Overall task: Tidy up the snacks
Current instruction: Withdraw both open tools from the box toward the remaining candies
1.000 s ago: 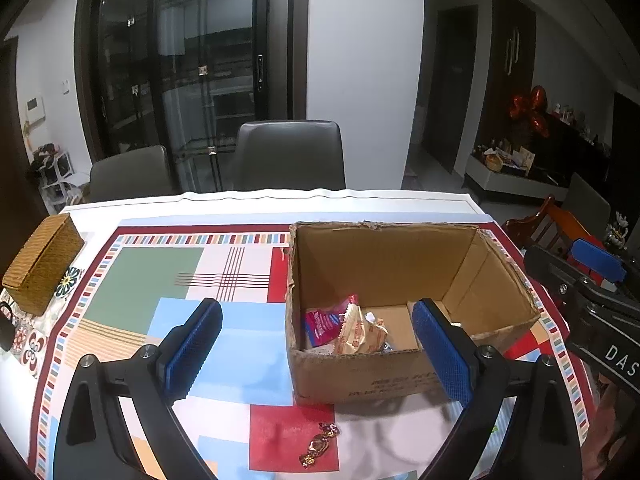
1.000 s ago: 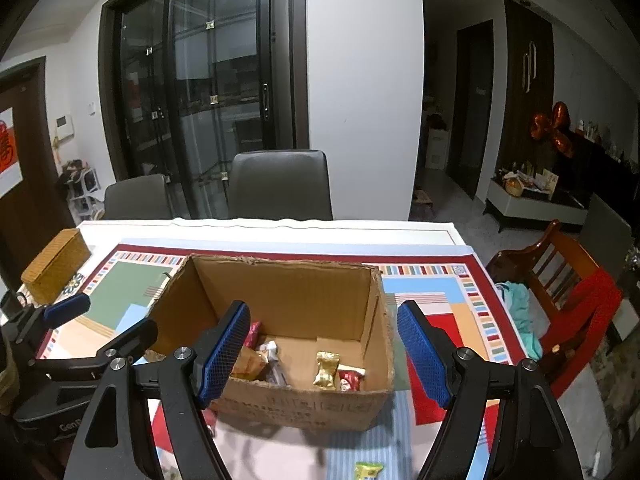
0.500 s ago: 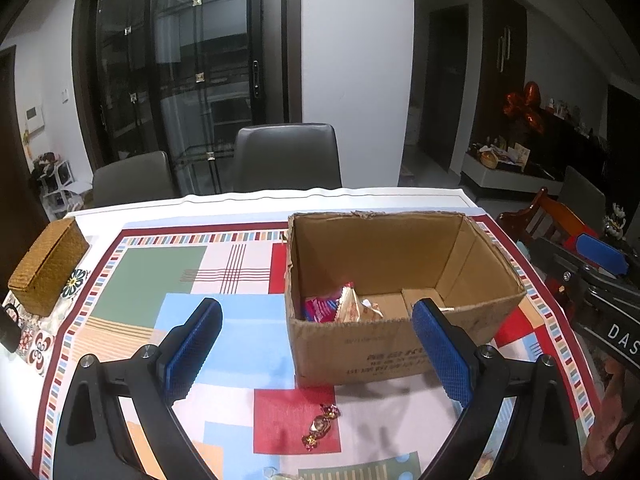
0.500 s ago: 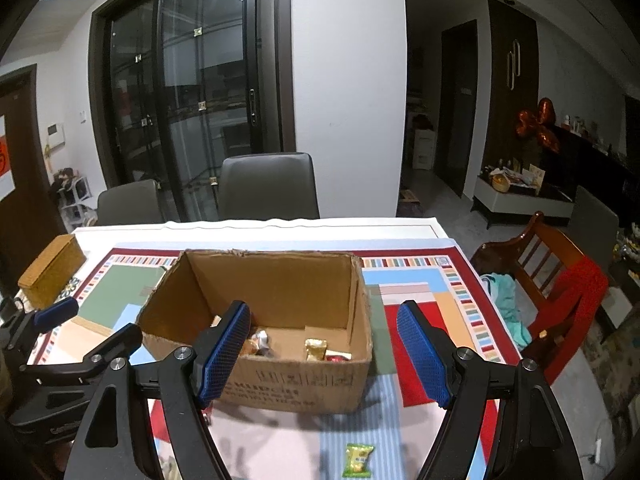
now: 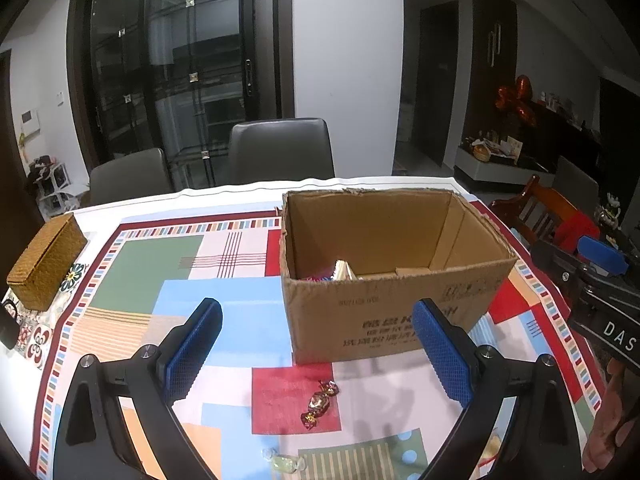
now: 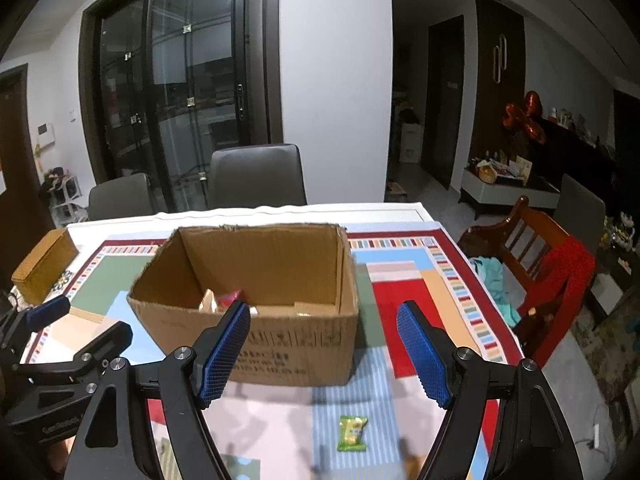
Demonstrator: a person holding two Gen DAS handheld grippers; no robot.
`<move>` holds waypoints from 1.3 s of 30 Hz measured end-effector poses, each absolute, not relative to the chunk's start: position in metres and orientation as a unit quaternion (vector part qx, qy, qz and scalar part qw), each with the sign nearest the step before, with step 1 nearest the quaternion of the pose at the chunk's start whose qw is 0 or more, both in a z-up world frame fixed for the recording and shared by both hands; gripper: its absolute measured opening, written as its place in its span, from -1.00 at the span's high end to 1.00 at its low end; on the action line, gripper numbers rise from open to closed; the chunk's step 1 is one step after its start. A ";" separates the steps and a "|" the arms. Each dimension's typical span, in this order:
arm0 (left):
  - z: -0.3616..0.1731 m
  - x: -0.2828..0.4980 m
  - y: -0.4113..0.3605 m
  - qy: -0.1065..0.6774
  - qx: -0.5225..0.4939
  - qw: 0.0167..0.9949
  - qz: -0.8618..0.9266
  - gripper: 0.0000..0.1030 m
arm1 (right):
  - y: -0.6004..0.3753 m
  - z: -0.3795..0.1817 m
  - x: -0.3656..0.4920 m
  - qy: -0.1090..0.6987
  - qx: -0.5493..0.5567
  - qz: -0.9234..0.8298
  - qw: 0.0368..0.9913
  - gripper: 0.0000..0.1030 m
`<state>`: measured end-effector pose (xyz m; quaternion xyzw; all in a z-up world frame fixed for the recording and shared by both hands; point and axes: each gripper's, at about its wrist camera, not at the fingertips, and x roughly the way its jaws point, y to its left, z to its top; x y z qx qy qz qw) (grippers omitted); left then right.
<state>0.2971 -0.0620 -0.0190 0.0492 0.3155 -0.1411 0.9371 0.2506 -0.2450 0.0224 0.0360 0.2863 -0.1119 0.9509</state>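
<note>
An open cardboard box stands on the patterned tablecloth with a few wrapped snacks on its floor. My left gripper hangs open in front of the box, nothing between its blue pads. Below it lie a brown-and-gold wrapped candy and a clear-wrapped candy. My right gripper is open too, also in front of the box. A small green-and-yellow snack packet lies on the blue striped patch beneath it.
A woven brown box sits at the table's left edge. Two grey chairs stand behind the table, and a wooden chair with red cloth is on the right. The other gripper shows at each view's side.
Both grippers have drawn back from the box toward the near table edge. The box looks farther away, its contents are mostly hidden, and the candies in front have come into view.
</note>
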 end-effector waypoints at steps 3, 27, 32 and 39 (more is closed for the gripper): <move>-0.025 0.292 -0.062 0.317 0.052 0.936 -0.145 -0.89 | -0.246 0.016 0.245 0.289 0.040 -0.118 0.949 -0.49; -0.078 0.279 -0.069 0.355 0.067 0.918 -0.163 -0.88 | -0.250 -0.040 0.226 0.329 0.047 -0.139 0.933 -0.49; -0.086 0.278 -0.069 0.360 0.069 0.916 -0.165 -0.88 | -0.250 -0.049 0.225 0.337 0.047 -0.141 0.930 -0.49; -0.095 0.277 -0.071 0.366 0.072 0.913 -0.166 -0.88 | -0.249 -0.058 0.223 0.343 0.045 -0.142 0.928 -0.49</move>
